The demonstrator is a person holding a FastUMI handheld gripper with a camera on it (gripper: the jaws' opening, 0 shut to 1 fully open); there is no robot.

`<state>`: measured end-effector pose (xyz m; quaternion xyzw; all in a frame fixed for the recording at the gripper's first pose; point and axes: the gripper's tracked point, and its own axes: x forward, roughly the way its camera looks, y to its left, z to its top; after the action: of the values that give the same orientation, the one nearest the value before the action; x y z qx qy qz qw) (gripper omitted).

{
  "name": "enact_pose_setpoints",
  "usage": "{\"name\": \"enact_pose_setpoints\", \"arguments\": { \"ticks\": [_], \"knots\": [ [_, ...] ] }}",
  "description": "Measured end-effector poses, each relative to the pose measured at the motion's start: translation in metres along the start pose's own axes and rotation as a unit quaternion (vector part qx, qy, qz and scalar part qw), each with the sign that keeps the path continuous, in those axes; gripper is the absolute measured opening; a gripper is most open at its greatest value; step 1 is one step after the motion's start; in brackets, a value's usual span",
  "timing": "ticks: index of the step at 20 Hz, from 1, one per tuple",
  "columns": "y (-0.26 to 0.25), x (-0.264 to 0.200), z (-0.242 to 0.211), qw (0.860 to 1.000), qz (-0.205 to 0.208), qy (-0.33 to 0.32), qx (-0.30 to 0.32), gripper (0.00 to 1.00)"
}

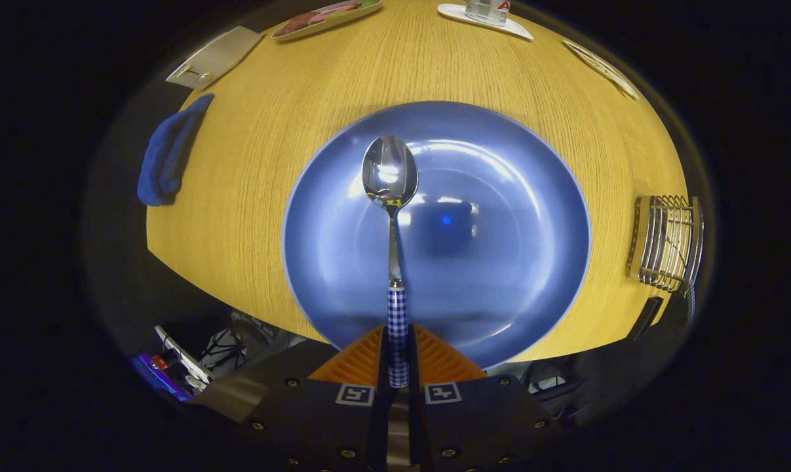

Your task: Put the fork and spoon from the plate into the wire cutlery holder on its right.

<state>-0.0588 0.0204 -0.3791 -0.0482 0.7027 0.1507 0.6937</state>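
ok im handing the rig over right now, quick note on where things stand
Gripper: jaws shut on the spoon by its checked handle, bowl pointing ahead over the blue plate.
Wire cutlery holder: standing on the table to the right of the plate; what it holds is too small to tell.
Fork: no longer on the plate.
Done: spoon gripped.
Left: carry the spoon right and drop it into the holder.

Spoon [390,174] clamped by its handle between the gripper [397,357] fingers, bowl pointing ahead over the plate [500,229]. Plate on tabletop [270,131]. Wire cutlery holder [669,242] right of plate, near tabletop edge. Folded cloth [169,154] at left edge.
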Motion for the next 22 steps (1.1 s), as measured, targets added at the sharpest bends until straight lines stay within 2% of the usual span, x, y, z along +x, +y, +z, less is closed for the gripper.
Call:
{"name": "enact_pose_setpoints", "arguments": {
  "ticks": [4,7,8,10,13,22],
  "knots": [
    [-0.015,-0.015,0.000,0.998,-0.024,-0.001,-0.059,0.14],
    [-0.017,-0.025,0.004,0.999,-0.003,-0.001,-0.045,0.14],
    [-0.021,-0.027,0.004,0.999,-0.009,0.007,-0.049,0.04],
    [-0.028,-0.027,0.005,0.999,-0.010,0.006,-0.049,0.04],
    [-0.029,-0.041,0.000,0.999,0.015,0.015,-0.045,0.04],
    [-0.071,-0.095,-0.015,0.998,0.000,0.039,-0.057,0.04]
  ]
}}
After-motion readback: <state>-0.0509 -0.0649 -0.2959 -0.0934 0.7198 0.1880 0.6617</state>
